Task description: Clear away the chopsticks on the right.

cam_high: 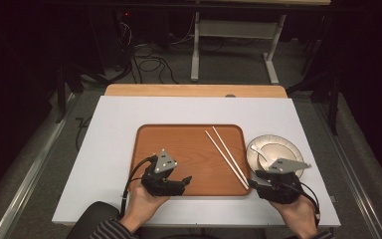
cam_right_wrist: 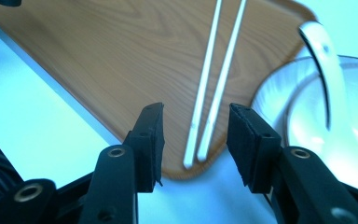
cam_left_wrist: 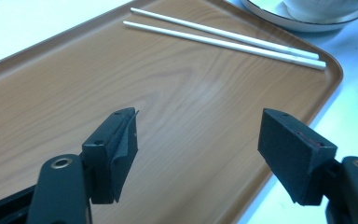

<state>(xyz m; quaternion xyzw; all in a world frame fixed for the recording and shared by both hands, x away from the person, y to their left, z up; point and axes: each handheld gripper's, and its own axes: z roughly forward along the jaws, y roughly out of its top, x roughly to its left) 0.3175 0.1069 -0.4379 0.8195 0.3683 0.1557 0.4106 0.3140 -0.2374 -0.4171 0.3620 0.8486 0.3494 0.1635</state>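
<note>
Chopsticks point(cam_high: 226, 157) diagonal on tray point(cam_high: 179, 144), near ends toward right tongs point(cam_right_wrist: 193, 135).

high view: lit from above, white table top point(cam_high: 109, 149) bright, surroundings fading to near black, corners vignetted | left gripper view: soft sheen on tray point(cam_left_wrist: 200, 88) ahead of jaws, far plate point(cam_left_wrist: 279, 21) washed out | right gripper view: bluish cast, jaws sharp, chopsticks point(cam_right_wrist: 214, 84) beyond soft, bowl point(cam_right_wrist: 354, 140) glaring white
</note>
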